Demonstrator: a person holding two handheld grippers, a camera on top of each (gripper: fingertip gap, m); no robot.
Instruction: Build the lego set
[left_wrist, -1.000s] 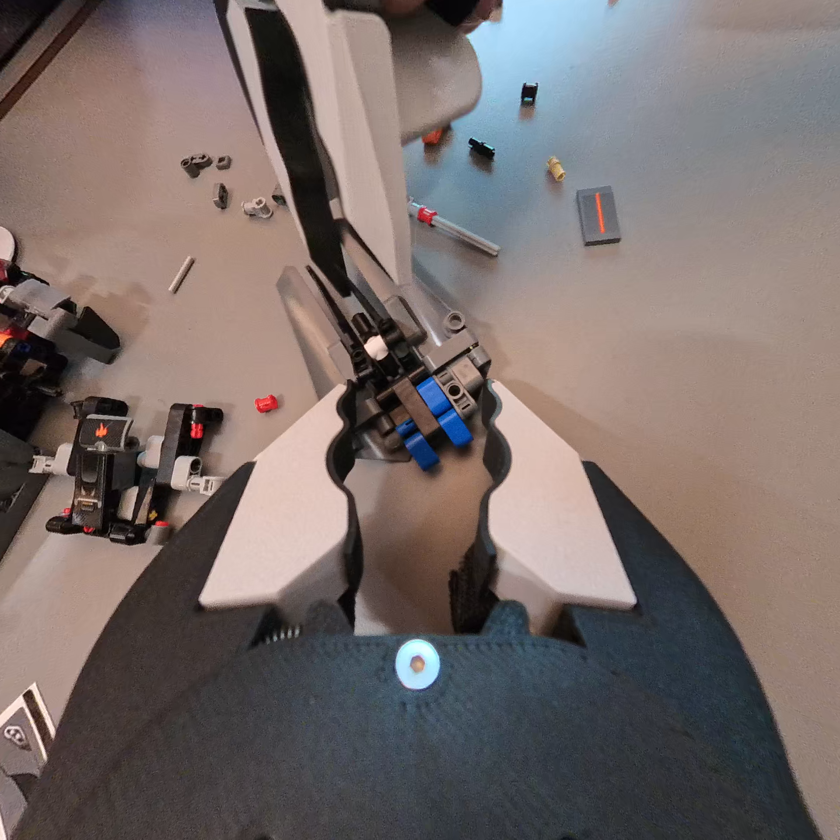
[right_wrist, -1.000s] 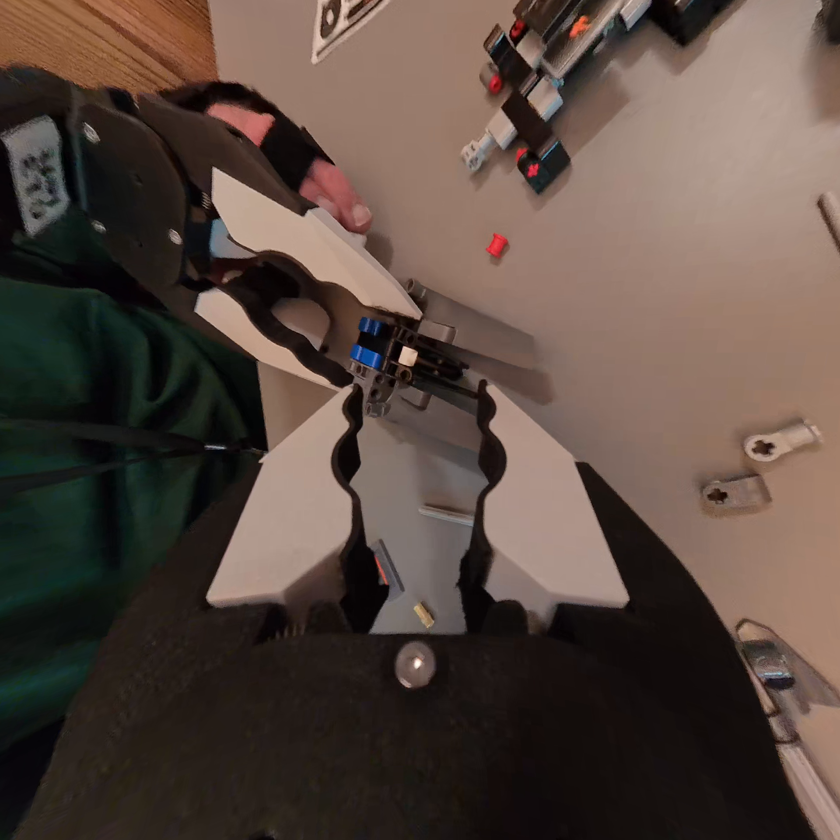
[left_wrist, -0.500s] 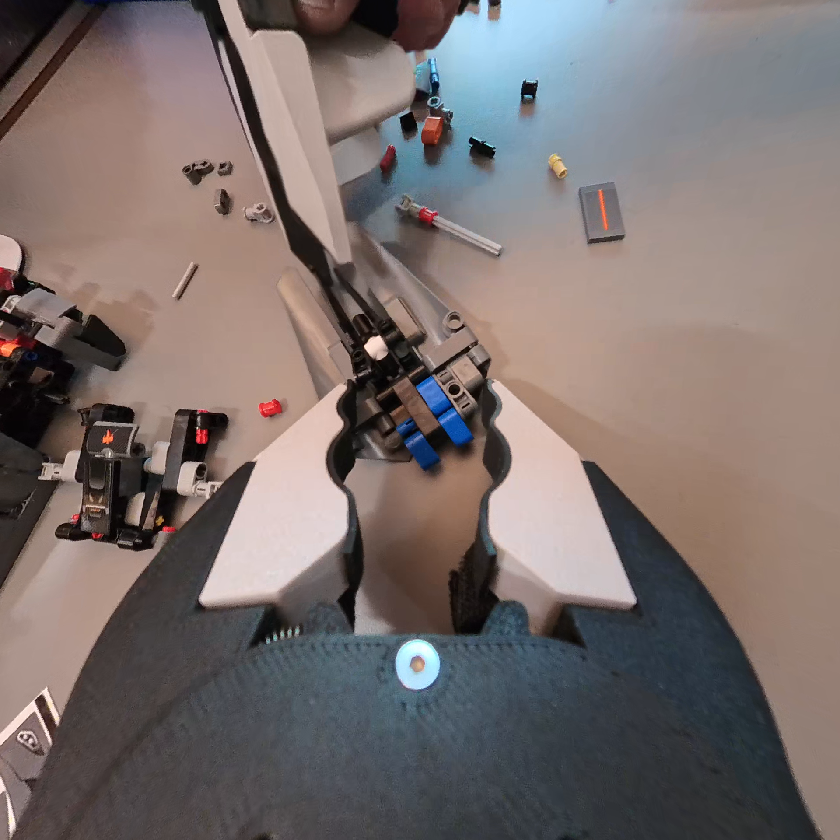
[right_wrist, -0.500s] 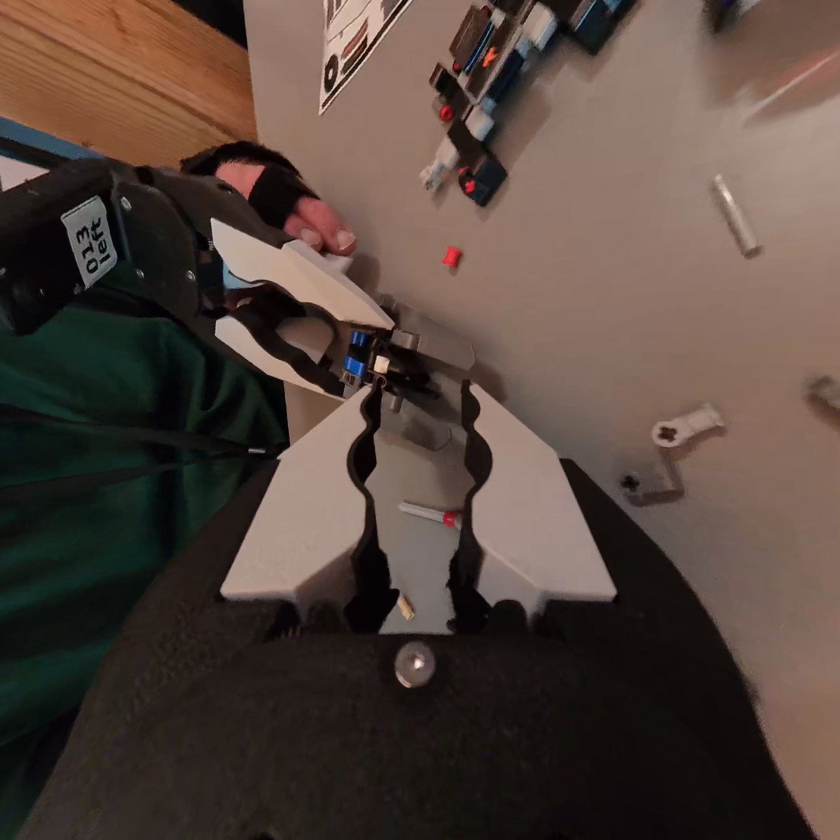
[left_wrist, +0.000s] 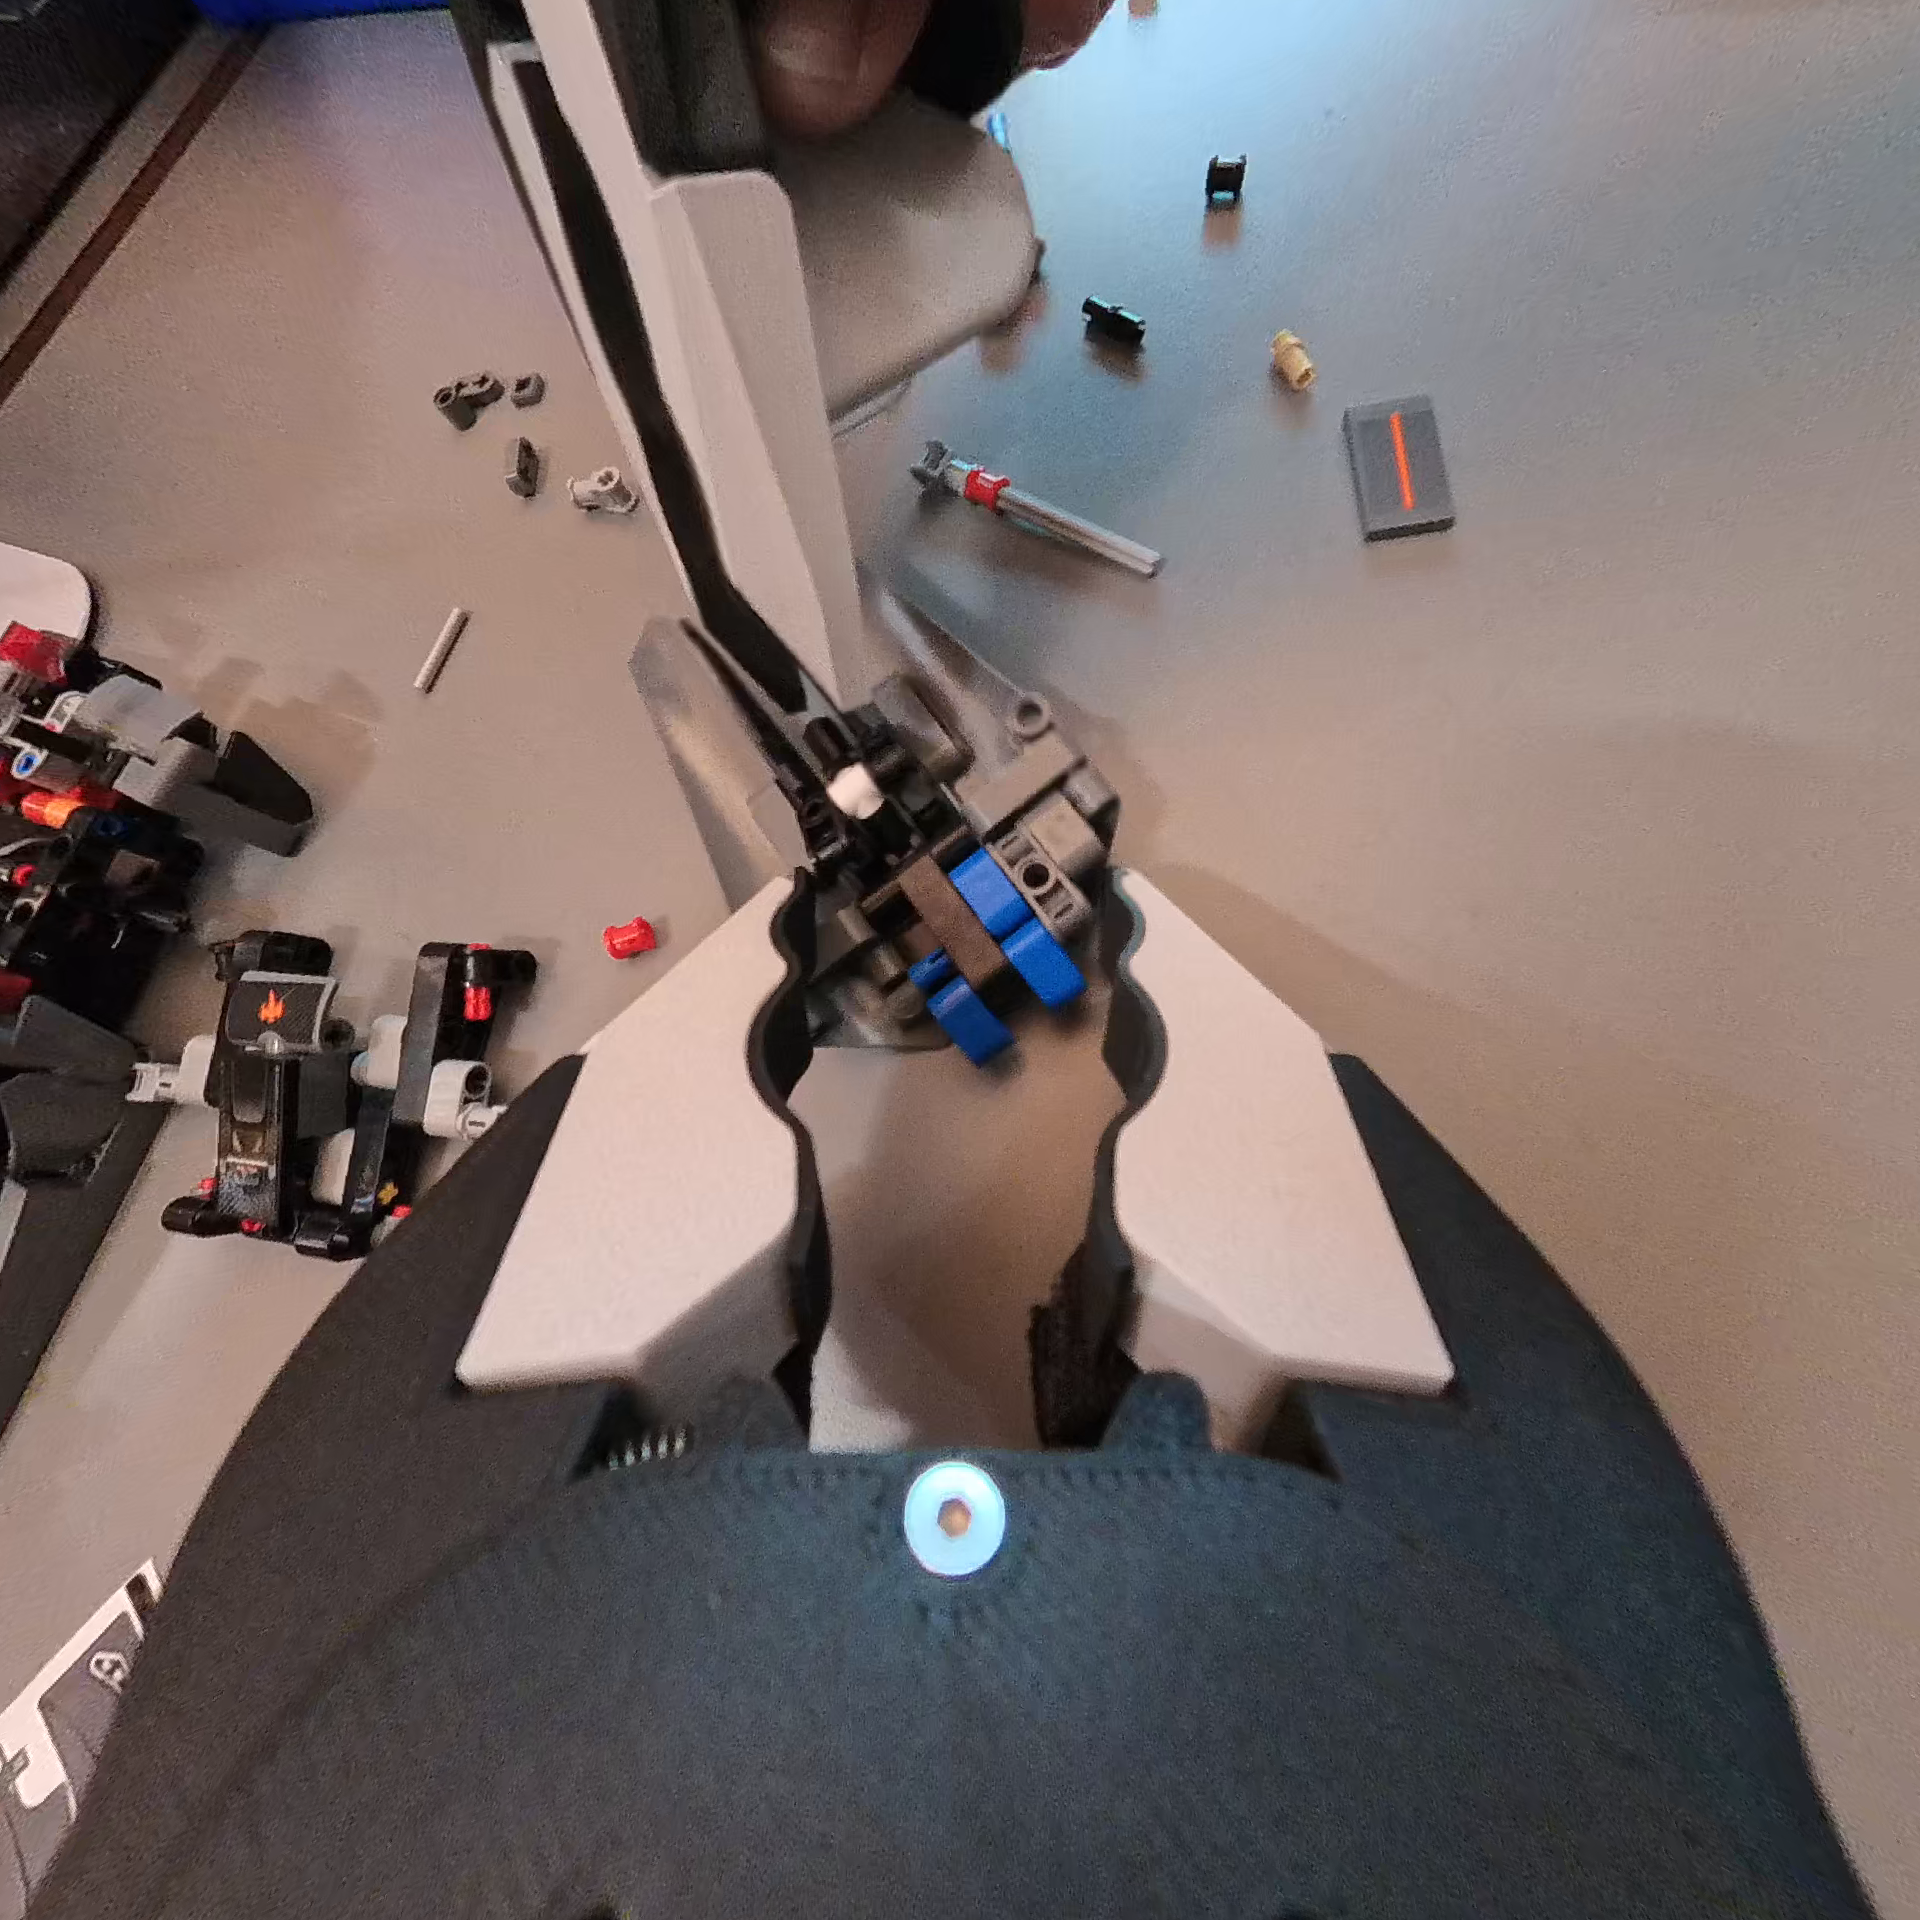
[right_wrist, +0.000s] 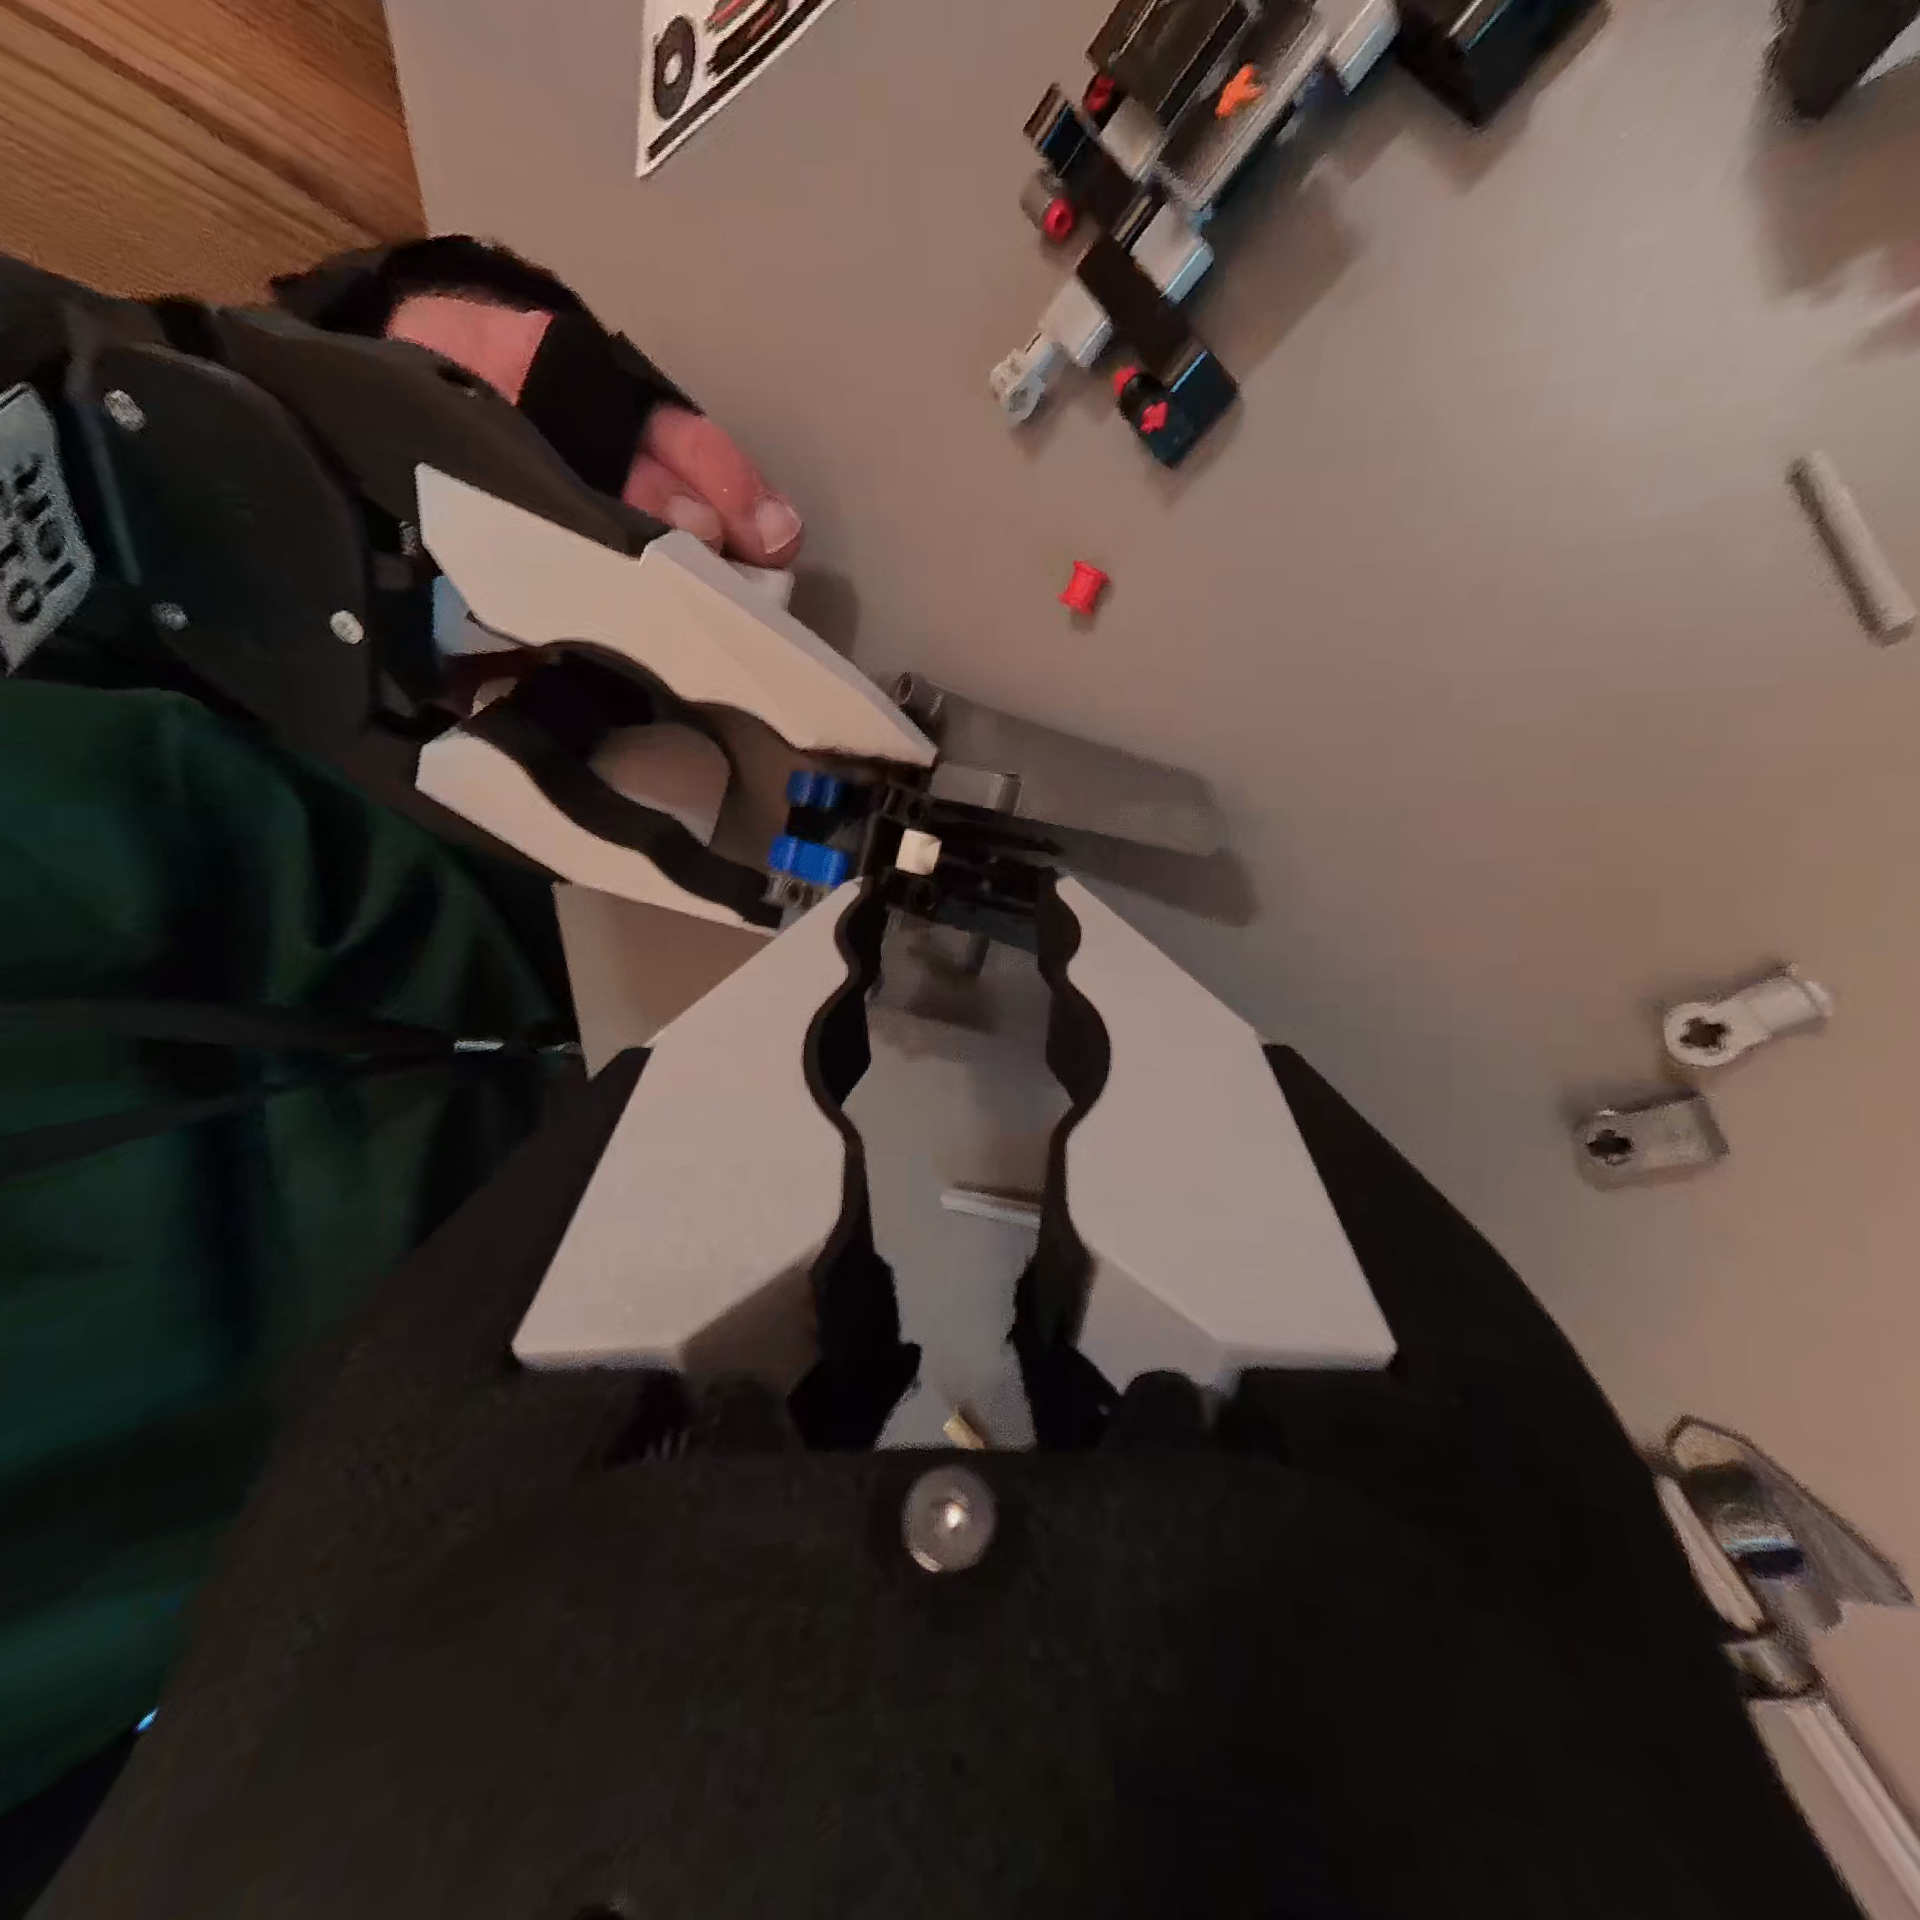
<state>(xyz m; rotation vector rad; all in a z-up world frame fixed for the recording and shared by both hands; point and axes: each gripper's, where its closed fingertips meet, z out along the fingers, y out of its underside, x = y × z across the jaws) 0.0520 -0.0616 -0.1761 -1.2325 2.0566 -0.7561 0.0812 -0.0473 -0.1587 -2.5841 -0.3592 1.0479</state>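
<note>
Two hand-held grippers meet over a grey table (left_wrist: 1558, 935) strewn with Lego parts. The left gripper (left_wrist: 951, 925) has its jaws closed partway on a small sub-assembly (left_wrist: 966, 883) of black, grey and blue pieces, pinching it at the blue end. The right gripper (right_wrist: 951, 904), reaching in from the far side in the left wrist view, has its jaws narrowed onto the black end of the same sub-assembly, near a white pin (right_wrist: 918, 850); whether those jaws truly bear on it or merely bracket it cannot be told. The piece sits just above the table, between the two grippers, with long grey panels (right_wrist: 1091, 790) trailing from it.

The step appears to be seating or adjusting a part while the left gripper steadies the build. Doing it well likely means keeping the left grip firm and square, and pushing along the pin's axis, not twisting. Larger black sub-builds (left_wrist: 312, 1091) wait at the near left, and a red bush (left_wrist: 629, 935) lies close by.
</note>
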